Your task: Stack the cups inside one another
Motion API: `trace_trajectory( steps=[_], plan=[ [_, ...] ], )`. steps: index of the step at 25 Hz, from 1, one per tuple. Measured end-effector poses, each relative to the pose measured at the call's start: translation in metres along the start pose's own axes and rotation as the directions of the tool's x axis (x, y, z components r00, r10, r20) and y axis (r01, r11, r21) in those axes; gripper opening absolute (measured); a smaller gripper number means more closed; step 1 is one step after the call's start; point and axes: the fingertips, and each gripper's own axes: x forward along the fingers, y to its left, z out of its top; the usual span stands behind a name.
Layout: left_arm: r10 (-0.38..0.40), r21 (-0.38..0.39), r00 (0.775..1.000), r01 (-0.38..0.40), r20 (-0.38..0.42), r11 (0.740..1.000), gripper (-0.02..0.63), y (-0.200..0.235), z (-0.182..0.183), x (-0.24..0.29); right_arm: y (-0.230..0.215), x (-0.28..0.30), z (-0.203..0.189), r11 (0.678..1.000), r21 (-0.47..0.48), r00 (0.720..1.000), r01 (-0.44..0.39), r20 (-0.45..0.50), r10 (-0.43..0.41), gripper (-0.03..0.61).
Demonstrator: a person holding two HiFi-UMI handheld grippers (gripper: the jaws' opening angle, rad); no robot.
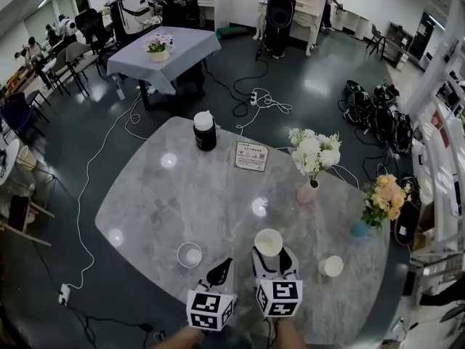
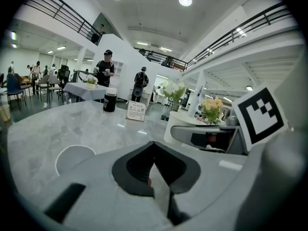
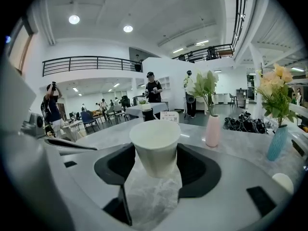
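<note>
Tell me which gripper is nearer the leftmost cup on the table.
Left. The left gripper, jaws together, sits just right of that cup. The right gripper, holding a second cup, is farther right.

A grey marbled surface (image 1: 167,202) is seen from above, with a black canister (image 1: 205,131) capped in white set near its far edge and a printed sign card (image 1: 251,156) just beside it. White flowers (image 1: 314,151) are held in a pink vase (image 1: 307,192) toward the right. Orange and yellow blooms (image 1: 386,193) are carried in a blue vase (image 1: 361,230) at the rim. Beyond, a cloth-covered table (image 1: 182,49) is topped by a potted plant (image 1: 158,48), and white cable (image 1: 87,187) is trailed across the dark floor.
</note>
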Motion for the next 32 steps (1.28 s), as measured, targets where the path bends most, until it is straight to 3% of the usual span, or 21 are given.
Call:
trace_trajectory(
  steps=[14, 32],
  plan=[
    [0.076, -0.001, 0.993, -0.077, 0.091, 0.997, 0.002, 0.052, 0.024, -0.06, 0.066, -0.011, 0.023, 0.998, -0.024, 0.998, -0.052, 0.045, 0.053, 0.247],
    [0.196, -0.058, 0.974, -0.19, 0.117, 0.98, 0.002, 0.129, 0.02, -0.117, 0.156, 0.006, 0.025, 0.986, -0.066, 0.987, -0.155, 0.028, 0.157, 0.247]
  ],
)
